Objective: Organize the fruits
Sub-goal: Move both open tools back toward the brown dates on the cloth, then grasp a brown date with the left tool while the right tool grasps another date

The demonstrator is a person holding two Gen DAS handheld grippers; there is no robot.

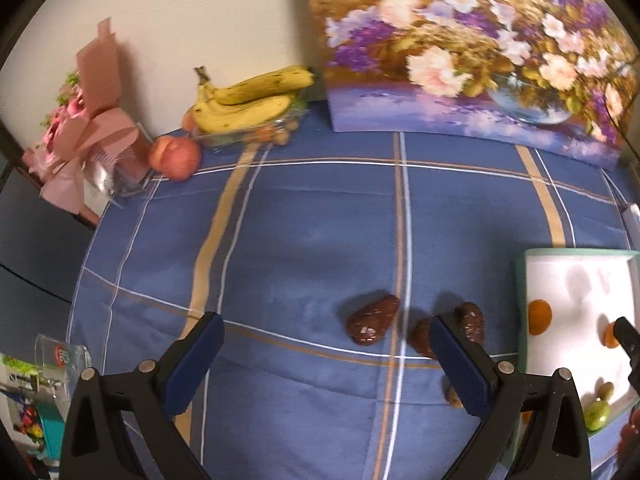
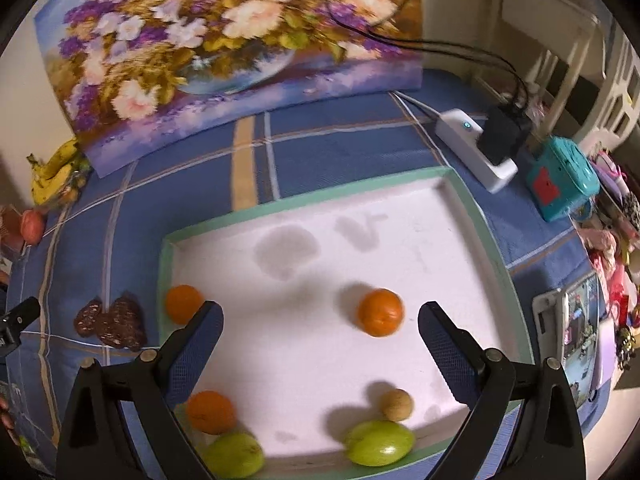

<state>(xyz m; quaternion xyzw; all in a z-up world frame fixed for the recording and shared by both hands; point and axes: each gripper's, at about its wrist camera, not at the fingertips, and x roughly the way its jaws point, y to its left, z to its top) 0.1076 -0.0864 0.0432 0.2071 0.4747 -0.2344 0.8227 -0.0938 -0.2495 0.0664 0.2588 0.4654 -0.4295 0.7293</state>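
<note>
- The left gripper (image 1: 326, 354) points forward and down, jaws spread wide, apparently gripping nothing.
- The right gripper (image 2: 320, 340) likewise has its jaws wide apart, empty.

From the left wrist camera, the blue checked cloth (image 1: 304, 240) lies bare from the middle out to 12 o'clock. Obstacles ring it: the flower painting (image 1: 472, 52) at 1 o'clock, bananas (image 1: 248, 96) and an apple (image 1: 175, 158) at 11, a pink bouquet (image 1: 88, 132) at 10. Three dark dates (image 1: 372, 320) lie at 4 o'clock, close together, one behind the blue finger (image 1: 460, 364).

From the right wrist camera, the white tray (image 2: 480, 216) is open across its far half. One orange (image 2: 380, 312) sits mid-tray; other oranges, two green fruits (image 2: 380, 448) and a small tan ball crowd the 6 to 8 o'clock edge. A power strip (image 2: 472, 140) with cables blocks 1 o'clock.
</note>
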